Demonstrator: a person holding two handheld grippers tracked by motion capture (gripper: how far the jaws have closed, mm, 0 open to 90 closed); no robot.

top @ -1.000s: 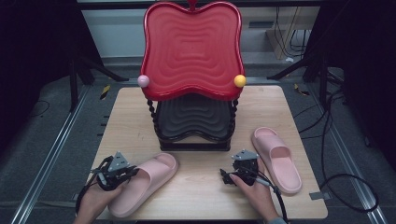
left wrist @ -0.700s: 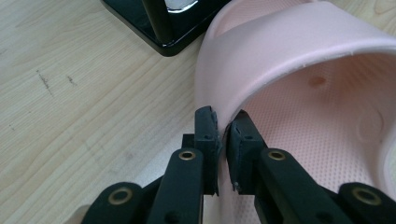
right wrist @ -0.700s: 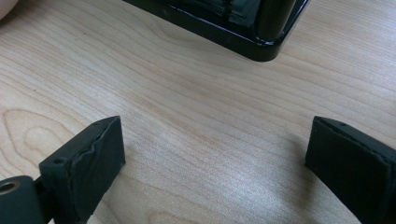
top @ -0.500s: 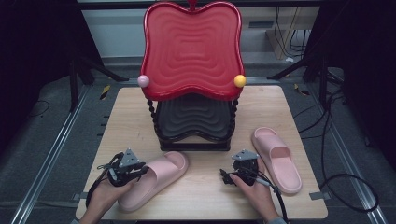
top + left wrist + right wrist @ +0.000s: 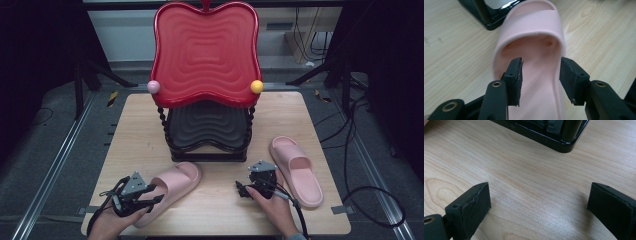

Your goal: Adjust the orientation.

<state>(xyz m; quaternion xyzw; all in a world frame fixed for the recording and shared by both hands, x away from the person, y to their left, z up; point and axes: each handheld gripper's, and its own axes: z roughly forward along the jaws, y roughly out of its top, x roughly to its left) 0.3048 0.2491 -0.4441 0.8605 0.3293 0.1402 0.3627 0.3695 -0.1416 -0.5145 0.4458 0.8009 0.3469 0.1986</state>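
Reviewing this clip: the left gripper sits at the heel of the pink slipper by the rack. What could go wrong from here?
1. The left gripper has just been opening, its jaws straddling one edge of the near slipper without pressing; withdrawing could snag and shift it.
2. That slipper's toe lies close to the black rack base; a push forward may jam it there.
3. The far slipper lies angled beside the open right gripper, leaving the pair uneven.

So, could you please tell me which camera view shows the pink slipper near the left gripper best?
The high view: the whole slipper lies flat on the table, toe toward the black rack. The left gripper view shows its strap and footbed close up, heel cut off. The right gripper view gives bare wood and the rack's base.
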